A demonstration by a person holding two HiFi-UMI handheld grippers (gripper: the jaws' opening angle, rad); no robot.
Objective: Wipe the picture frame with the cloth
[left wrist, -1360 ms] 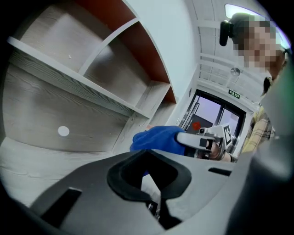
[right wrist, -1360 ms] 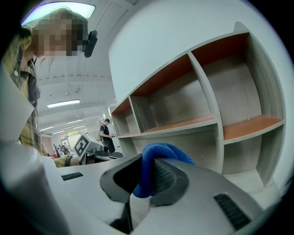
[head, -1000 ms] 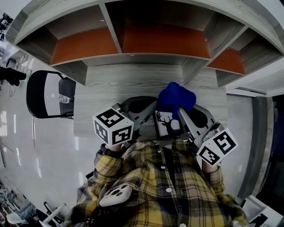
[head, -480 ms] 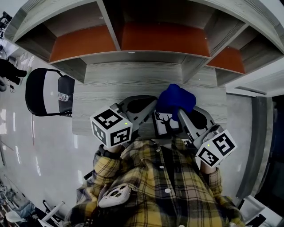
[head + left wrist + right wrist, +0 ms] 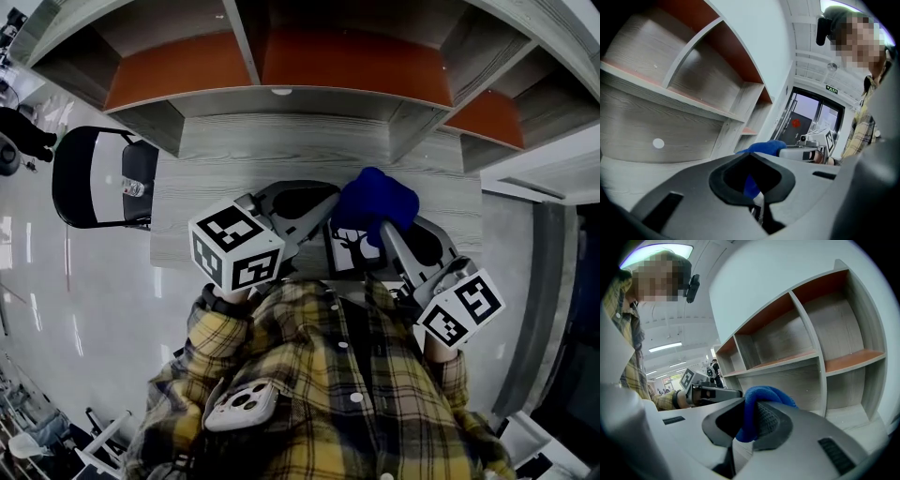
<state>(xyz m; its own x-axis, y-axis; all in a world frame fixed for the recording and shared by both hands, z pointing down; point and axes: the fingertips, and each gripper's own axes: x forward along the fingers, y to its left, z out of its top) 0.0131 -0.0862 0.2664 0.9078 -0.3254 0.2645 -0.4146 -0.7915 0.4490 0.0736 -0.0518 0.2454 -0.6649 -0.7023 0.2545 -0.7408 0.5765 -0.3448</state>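
Blue cloth (image 5: 375, 202) over picture frame (image 5: 349, 251)

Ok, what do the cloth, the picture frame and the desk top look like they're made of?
The cloth: thick plush blue fabric, maybe microfibre; it bunches in soft rolls. The picture frame: white face with a dark deer print; border material too small to tell. The desk top: matte grey wood-grain board, probably laminate, from its even streaks.

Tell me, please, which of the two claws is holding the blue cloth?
The right claw: its jaws are clamped on the blue cloth, bunched between them. The left claw is shut on the edge of the picture frame instead.
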